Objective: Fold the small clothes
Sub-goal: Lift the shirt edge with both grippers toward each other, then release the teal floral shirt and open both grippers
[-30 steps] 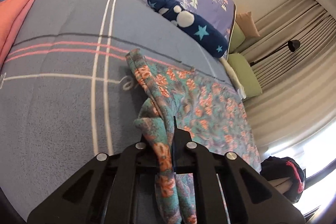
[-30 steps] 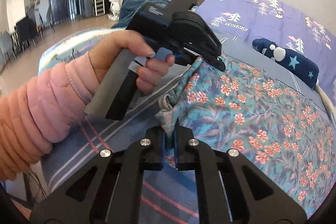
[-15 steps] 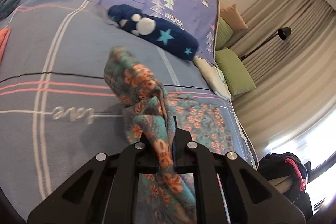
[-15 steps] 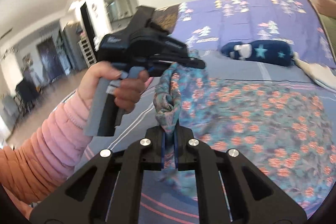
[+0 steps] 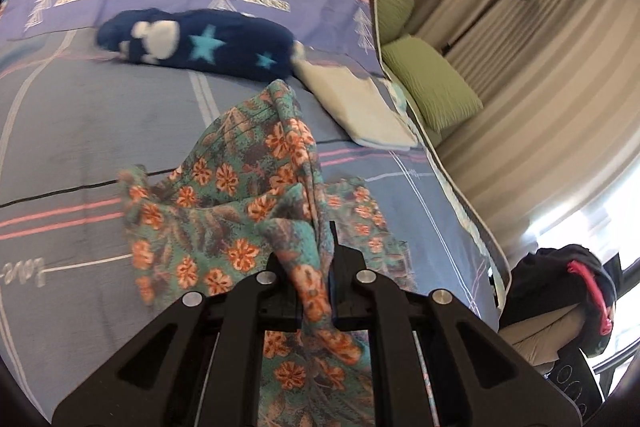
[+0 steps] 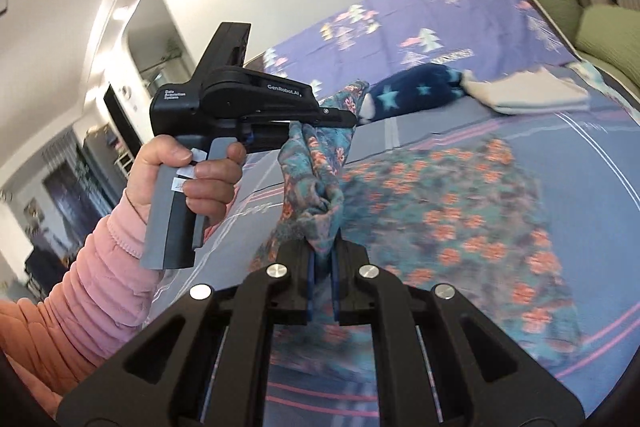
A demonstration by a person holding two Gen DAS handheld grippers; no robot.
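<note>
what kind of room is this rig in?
Most likely a bedroom in a home. The floral garment is being worked over a bed with a grey striped cover, green pillows lie along its edge, and floor-length curtains hang beside it.

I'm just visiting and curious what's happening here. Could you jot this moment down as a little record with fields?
Setting: bed with grey-blue striped cover
Garment: teal floral cloth with orange flowers, partly lifted, the rest lying on the bed
Left gripper: shut on one bunched edge
Right gripper: shut on another bunched edge
Nearby: dark blue star-patterned plush, folded white cloth, green pillows
</note>
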